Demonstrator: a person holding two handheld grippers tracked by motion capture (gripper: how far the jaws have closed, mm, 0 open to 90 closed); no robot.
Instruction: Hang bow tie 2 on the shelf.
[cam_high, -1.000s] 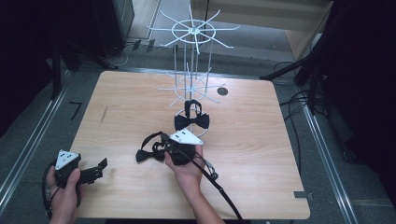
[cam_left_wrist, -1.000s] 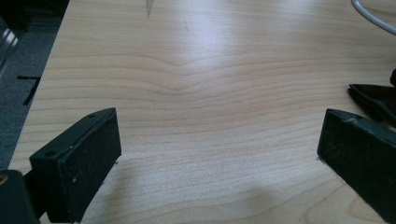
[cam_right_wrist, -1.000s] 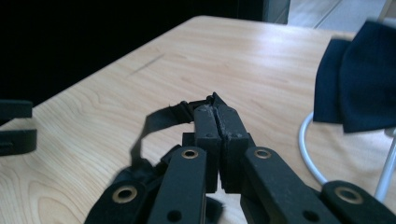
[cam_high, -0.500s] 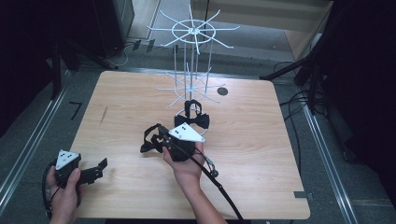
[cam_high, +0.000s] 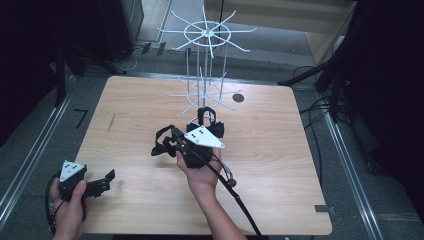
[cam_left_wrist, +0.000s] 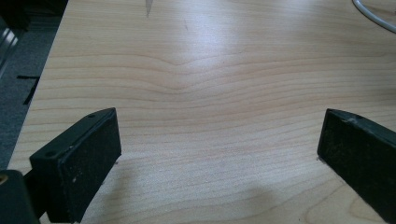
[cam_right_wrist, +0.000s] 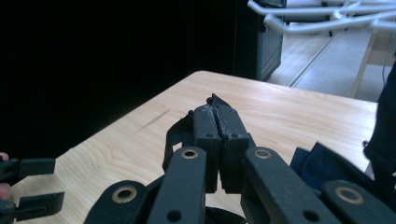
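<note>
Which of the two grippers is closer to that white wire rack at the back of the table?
The right gripper, mid-table just in front of the white wire rack, clamped on a black bow tie. The left gripper sits at the near left corner, open.

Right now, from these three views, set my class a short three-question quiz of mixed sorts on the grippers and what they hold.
1. True or false: the left gripper stands open over bare table.
2. The right gripper is shut on: A) a black strap B) a white rack arm C) a cable.
3. Fill in: a second black bow tie hangs on the white wire ____.

Key: 1 true; 2 A; 3 rack.
</note>
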